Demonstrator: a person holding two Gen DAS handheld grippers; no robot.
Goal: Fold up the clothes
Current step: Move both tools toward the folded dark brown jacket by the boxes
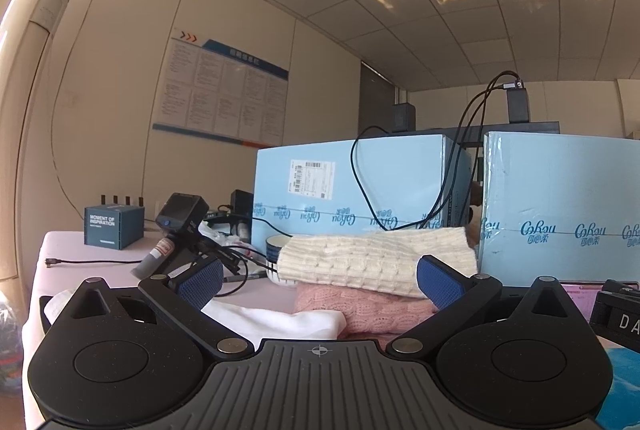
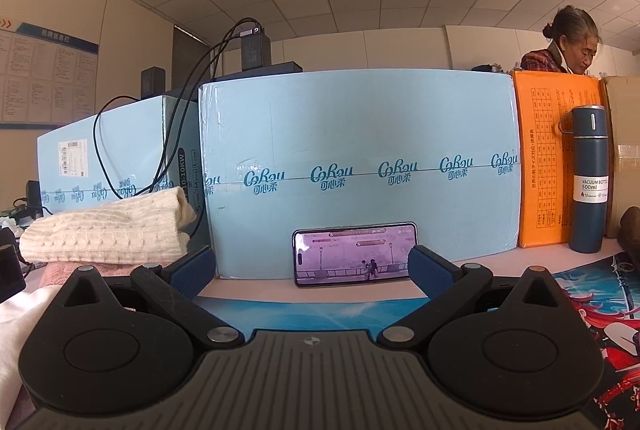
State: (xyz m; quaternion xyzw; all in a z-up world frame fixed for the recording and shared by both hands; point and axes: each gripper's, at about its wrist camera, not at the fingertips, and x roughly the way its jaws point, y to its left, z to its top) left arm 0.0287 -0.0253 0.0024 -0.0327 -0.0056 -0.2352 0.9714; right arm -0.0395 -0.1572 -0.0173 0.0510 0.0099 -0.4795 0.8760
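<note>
A folded cream knit sweater [image 1: 372,258] lies on top of a folded pink knit garment [image 1: 360,308], straight ahead of my left gripper [image 1: 320,280]. That gripper is open, its blue pads empty, just short of the stack. A white cloth [image 1: 280,322] lies loose beneath and in front of it. In the right wrist view the same cream sweater [image 2: 108,230] and pink garment [image 2: 60,272] sit to the left, and the white cloth [image 2: 16,314] at the left edge. My right gripper [image 2: 310,270] is open and empty, facing a blue box.
Two light blue cartons [image 1: 352,190] [image 2: 360,166] wall the back of the table, cables draped over them. A phone [image 2: 354,254] leans on one. An orange box [image 2: 556,158], a blue vacuum bottle [image 2: 588,178], a bowl [image 1: 276,250], a handheld camera [image 1: 180,226] and a person [image 2: 568,42] are around.
</note>
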